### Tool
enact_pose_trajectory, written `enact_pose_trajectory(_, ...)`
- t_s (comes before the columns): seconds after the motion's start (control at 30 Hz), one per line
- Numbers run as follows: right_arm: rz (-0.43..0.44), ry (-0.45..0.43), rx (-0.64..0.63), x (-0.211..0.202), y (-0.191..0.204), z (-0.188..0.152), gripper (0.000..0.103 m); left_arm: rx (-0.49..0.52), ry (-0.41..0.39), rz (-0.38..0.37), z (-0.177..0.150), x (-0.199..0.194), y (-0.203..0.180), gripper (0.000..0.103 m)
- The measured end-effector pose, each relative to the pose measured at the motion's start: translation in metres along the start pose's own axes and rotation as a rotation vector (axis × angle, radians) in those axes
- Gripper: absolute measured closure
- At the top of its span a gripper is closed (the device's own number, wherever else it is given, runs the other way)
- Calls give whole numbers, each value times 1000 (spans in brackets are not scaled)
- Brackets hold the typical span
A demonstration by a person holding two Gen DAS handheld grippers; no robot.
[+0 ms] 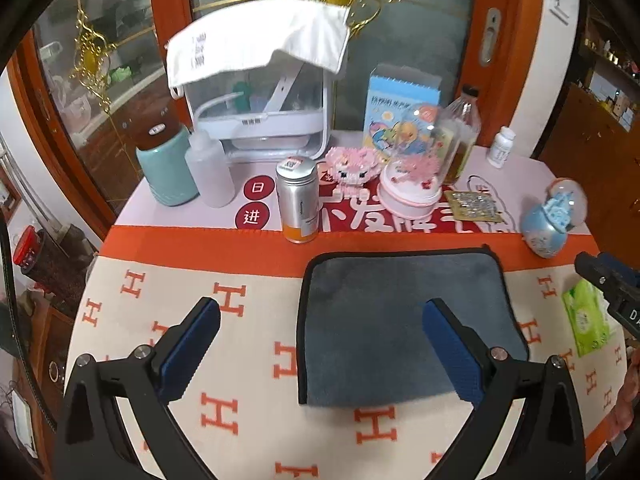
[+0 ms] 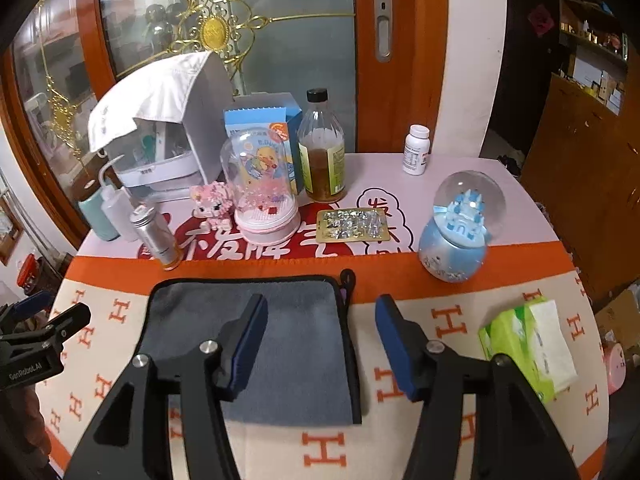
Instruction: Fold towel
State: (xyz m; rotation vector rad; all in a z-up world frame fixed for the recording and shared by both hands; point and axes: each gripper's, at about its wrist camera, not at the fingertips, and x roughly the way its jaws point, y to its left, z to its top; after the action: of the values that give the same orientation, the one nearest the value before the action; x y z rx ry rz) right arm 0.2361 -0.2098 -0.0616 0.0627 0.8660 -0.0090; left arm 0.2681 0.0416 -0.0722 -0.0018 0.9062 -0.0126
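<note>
A grey towel (image 1: 384,312) with black edging lies folded flat on the cream and orange H-patterned blanket (image 1: 240,360). It also shows in the right wrist view (image 2: 296,340). My left gripper (image 1: 320,348) is open and empty above the towel's left edge. My right gripper (image 2: 320,348) is open and empty above the towel's right edge, with its left finger (image 2: 244,344) over the towel. The right gripper shows at the right edge of the left wrist view (image 1: 608,280). The left gripper shows at the left edge of the right wrist view (image 2: 40,328).
A green tissue pack (image 2: 528,344) lies right of the towel. Behind it stand a blue snow globe (image 2: 456,236), a silver can (image 1: 298,200), a pink domed ornament (image 2: 266,200), a bottle (image 2: 320,152), a blister pack (image 2: 352,224) and a white dish rack (image 1: 256,112).
</note>
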Motion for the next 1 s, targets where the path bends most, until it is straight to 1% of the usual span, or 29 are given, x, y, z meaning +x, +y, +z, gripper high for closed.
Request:
enact_pose_trajectory(0.1,-15,-2,-23,-19,3,-6,47,10,-12,-5,-7,-25,-3,2)
enact_pose_trajectory(0.33,20,-33,-36,-66,3,-25,47,1,-31,2,-25,-71,3,1)
enact_pose_trajectory(0.47,19,-53,-49,-87,5,-33,47,-7,-49,8,-36,-98,6,1)
enact_pose_trajectory(0.6,23,-65,-47,-103,4,-41,47,-14,-63,6,-46,-119,7,1)
enact_pose_trajectory(0.8,39,-52,-37,-125,2,-62,47,-10,-83,11,-68,-152,3,1)
enact_pose_trajectory(1.0,62,-48,-29,-147,0,-81,47,1,-97,25,-88,-174,-6,1)
